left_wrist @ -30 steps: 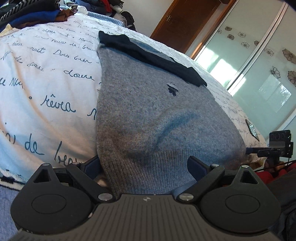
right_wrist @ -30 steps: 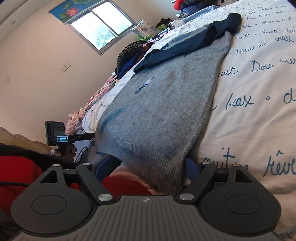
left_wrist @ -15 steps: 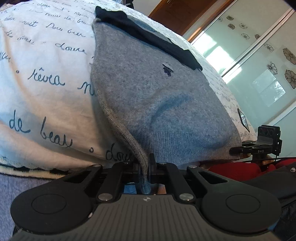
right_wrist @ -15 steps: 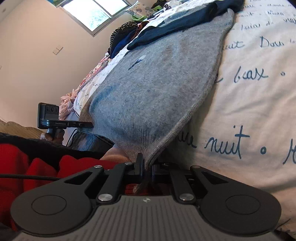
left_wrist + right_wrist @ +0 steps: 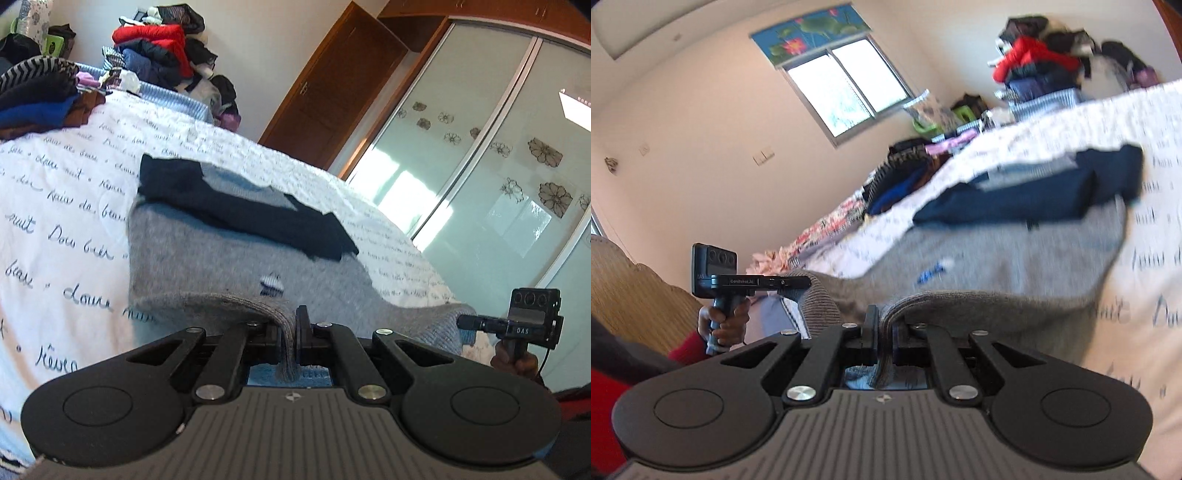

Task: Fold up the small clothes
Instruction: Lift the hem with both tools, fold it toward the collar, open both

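A grey knitted sweater (image 5: 229, 258) lies spread on a bed covered by a white bedspread (image 5: 74, 206) printed with dark handwriting. The left gripper (image 5: 291, 332) is clamped tight on the sweater's ribbed bottom hem, at the corner nearest that camera, and the cloth bunches between its two black fingers (image 5: 303, 332). The right gripper (image 5: 884, 332) pinches the hem's other corner in the same way. The hem (image 5: 979, 299) stands raised off the bedspread between the two tools, while the rest of the sweater rests flat.

Folded dark navy sleeves (image 5: 240, 206) lie across the sweater's far end, near the collar. Bare bedspread runs beyond them and along both long sides of the sweater, so the ground past the garment is open. At the far edge of the bed, piles of clothes (image 5: 155, 48) crowd the corner. In the left view, frosted sliding doors (image 5: 480, 166) with flower prints stand past the bed's side. In the right view, a hand (image 5: 724, 321) grips the other tool's handle, and a window (image 5: 846, 88) sits in the far wall.
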### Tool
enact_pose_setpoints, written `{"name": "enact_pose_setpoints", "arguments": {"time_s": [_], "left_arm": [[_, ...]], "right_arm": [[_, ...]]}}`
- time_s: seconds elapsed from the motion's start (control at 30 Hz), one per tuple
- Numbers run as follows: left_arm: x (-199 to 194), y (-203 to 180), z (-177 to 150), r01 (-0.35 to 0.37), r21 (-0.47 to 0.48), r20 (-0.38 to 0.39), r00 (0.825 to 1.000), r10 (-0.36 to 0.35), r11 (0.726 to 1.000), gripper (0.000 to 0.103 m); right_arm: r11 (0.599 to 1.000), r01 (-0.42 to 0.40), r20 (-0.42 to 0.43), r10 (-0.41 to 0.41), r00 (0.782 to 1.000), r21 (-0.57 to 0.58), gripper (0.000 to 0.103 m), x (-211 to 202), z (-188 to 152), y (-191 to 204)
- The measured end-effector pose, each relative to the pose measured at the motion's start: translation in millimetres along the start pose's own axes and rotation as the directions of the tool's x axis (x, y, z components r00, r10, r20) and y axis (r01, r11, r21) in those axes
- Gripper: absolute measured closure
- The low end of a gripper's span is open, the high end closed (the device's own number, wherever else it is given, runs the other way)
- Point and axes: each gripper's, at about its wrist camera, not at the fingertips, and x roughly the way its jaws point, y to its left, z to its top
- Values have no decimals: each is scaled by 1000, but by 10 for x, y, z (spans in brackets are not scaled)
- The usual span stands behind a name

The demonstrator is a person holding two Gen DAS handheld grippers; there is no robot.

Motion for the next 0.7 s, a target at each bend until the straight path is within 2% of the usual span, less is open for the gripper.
{"name": "enact_pose_setpoints", "arguments": {"time_s": [0.2, 0.37, 0.57, 0.7], "left_arm": [[62, -184, 378, 8, -3, 131, 991, -8, 1000, 97], [170, -246, 705, -30, -31, 233, 972, 37, 999, 97], [365, -118, 972, -101, -105, 287, 950, 128, 989, 97], [505, -16, 1103, -117, -144, 299, 941, 156, 983, 97]], "right_arm": [[997, 70, 85, -72, 994, 31, 96, 133, 310, -178], [985, 156, 180, -166, 970, 68, 96, 163, 567, -431], [964, 243, 250, -264, 932, 110, 96, 190, 789, -667], [948, 287, 273, -315, 909, 139, 96, 233, 854, -801]]}}
